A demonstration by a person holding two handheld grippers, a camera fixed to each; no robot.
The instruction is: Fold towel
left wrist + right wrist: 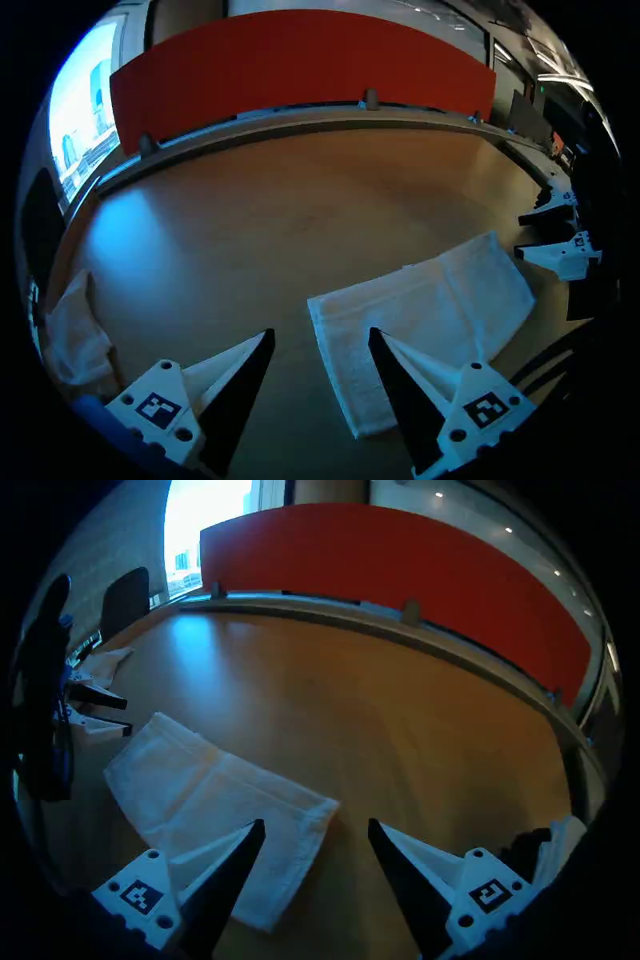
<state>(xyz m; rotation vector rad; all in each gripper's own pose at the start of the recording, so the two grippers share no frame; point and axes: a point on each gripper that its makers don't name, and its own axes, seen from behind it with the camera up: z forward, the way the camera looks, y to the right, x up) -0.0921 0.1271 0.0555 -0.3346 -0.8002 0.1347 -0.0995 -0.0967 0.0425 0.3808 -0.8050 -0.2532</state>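
A white towel (pixel 432 308) lies flat on the wooden table (pixel 280 216), folded over into a long strip with one layer on top of another. My left gripper (pixel 320 332) is open just above the table at the towel's near-left corner, its right finger over the cloth. My right gripper (pixel 314 822) is open at the opposite end of the towel (pixel 200 788), its left finger over the cloth and nothing between the fingers. Across the towel, each view shows the other gripper: the right gripper (pixel 518 236) and the left gripper (pixel 126 717), both open.
A red divider panel (pixel 304 64) stands along the table's far edge. A second crumpled white cloth (pixel 72 336) lies beyond the left gripper's side of the table, also seen as a cloth (pixel 108 662) in the right gripper view. A dark chair (pixel 124 596) stands by the bright window.
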